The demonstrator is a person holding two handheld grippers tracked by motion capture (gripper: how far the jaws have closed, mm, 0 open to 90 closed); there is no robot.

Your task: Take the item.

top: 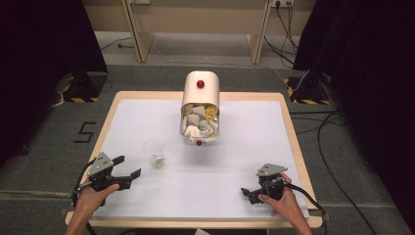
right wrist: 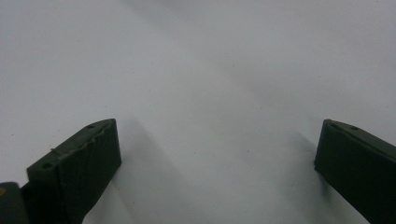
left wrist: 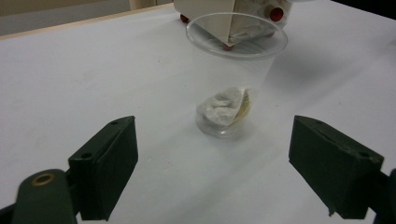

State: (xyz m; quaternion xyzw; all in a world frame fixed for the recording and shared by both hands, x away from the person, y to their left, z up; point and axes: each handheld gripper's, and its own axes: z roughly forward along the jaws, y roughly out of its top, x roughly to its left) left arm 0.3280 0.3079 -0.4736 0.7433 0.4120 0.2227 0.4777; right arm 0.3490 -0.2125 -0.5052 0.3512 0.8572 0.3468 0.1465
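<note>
While both tools gape, the left tool (left wrist: 212,158) faces the cup (left wrist: 233,79).

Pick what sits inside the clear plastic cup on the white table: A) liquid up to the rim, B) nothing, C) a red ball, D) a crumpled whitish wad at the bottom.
D: the left gripper view shows a crumpled whitish wad lying at the bottom of the clear plastic cup, which stands upright ahead of the open left gripper.
</note>
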